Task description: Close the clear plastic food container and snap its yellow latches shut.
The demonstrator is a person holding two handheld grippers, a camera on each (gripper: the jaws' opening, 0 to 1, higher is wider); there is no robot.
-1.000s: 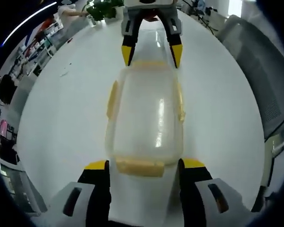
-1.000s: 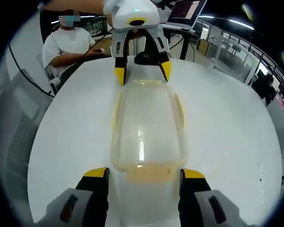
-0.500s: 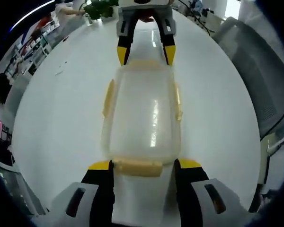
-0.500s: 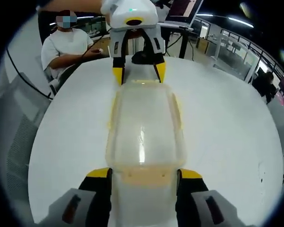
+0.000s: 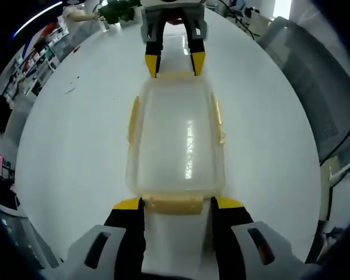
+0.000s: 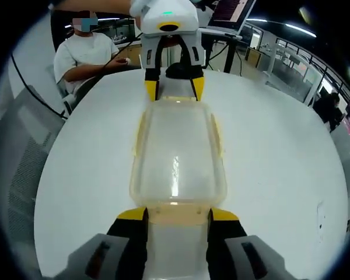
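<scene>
The clear plastic food container (image 5: 175, 137) (image 6: 176, 151) lies lid-on along the middle of the white table (image 5: 64, 151). Yellow side latches (image 5: 132, 119) flank its long edges. In the left gripper view, my left gripper (image 5: 178, 203) has its jaws drawn in against the near yellow end latch (image 5: 174, 205). At the far end, the right gripper (image 5: 175, 63) straddles the other end latch. In the right gripper view, my right gripper (image 6: 178, 214) is shut on its near end latch (image 6: 177, 211), and the left gripper (image 6: 174, 88) clasps the far end.
The round white table (image 6: 280, 157) has open surface on both sides of the container. A grey mesh chair (image 5: 321, 76) stands beside the table. A seated person (image 6: 84, 55) and a laptop (image 6: 227, 14) are beyond the far edge. A green plant (image 5: 119, 10) sits at the table's rim.
Both grippers' jaws have narrowed from wide open to close against the end latches. The grippers moved slightly in toward the container. The container has stayed in place.
</scene>
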